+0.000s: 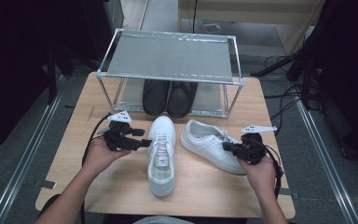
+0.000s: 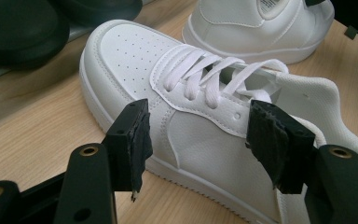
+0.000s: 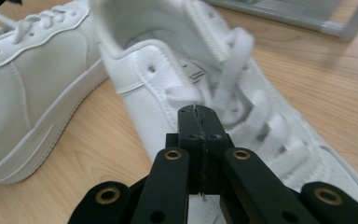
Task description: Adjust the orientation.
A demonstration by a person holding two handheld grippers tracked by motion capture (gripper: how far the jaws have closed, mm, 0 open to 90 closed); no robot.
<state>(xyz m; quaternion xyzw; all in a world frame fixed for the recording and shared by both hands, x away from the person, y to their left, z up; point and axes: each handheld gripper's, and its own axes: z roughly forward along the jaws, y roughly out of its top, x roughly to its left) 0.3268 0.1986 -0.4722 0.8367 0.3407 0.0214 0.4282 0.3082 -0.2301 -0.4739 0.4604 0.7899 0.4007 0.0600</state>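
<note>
Right tool (image 3: 199,122) pinches white sneaker (image 3: 242,116); tongue label unreadable.

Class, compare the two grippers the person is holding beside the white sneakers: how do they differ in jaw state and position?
The left gripper has its jaws spread wide apart, framing the side of the left sneaker; the right gripper has its jaws pressed together. The left gripper sits at its sneaker's side, while the right gripper is at the right sneaker, near the laces. Both are black, hand-held and two-jawed.
</note>
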